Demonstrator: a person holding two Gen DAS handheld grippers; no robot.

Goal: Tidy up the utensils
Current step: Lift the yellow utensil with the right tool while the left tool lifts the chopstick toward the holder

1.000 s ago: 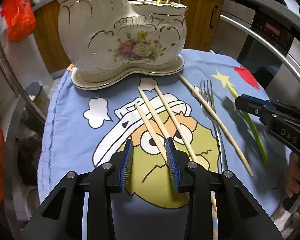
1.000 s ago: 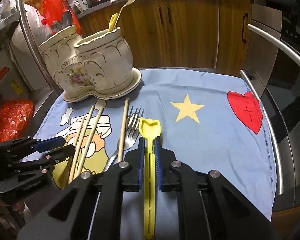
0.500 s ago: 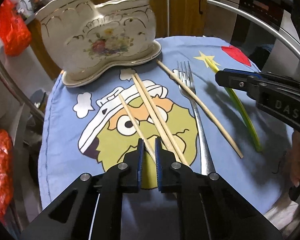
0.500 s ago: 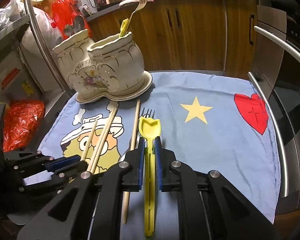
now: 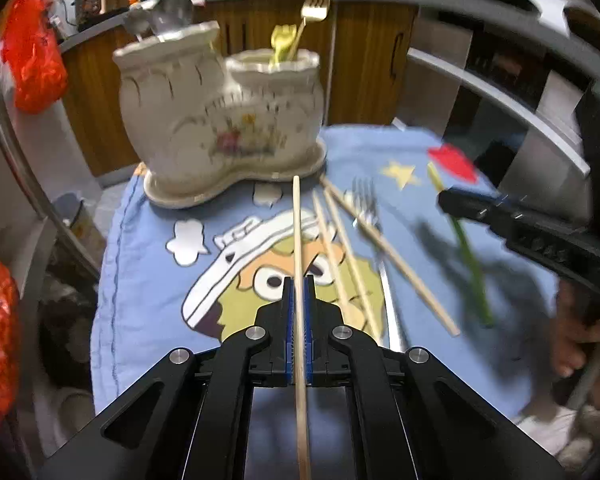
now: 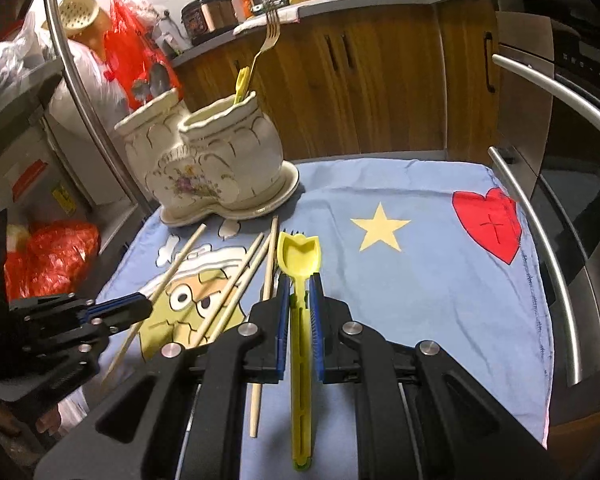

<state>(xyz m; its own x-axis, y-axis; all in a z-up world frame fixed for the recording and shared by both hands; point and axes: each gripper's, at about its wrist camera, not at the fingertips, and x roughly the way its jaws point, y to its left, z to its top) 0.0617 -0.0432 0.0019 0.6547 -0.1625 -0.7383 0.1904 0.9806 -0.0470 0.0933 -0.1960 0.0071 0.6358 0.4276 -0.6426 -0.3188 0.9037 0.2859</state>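
My left gripper (image 5: 298, 280) is shut on one wooden chopstick (image 5: 297, 224), lifted off the cloth and pointing at the ceramic holder (image 5: 220, 132). Two more chopsticks (image 5: 340, 252) and a third (image 5: 388, 256) lie on the cloth beside a steel fork (image 5: 366, 204). My right gripper (image 6: 300, 280) is shut on a yellow plastic spoon (image 6: 299, 254), held just above the cloth. The holder (image 6: 208, 164) has a gold fork (image 6: 270, 36) and a yellow utensil in its right pot. In the right wrist view the left gripper (image 6: 140, 305) shows at the left edge with its chopstick (image 6: 180, 256).
A blue cartoon cloth (image 6: 420, 280) covers the table. Red plastic bags (image 5: 32, 68) hang and lie to the left. Wooden cabinets (image 6: 380, 92) stand behind. A steel rail (image 6: 540, 240) and an oven front border the right side. A hand (image 5: 580, 336) holds the right gripper.
The left gripper closed on one chopstick and raised it from the cloth, swinging it to point at the holder. The right gripper kept its hold on the yellow spoon.
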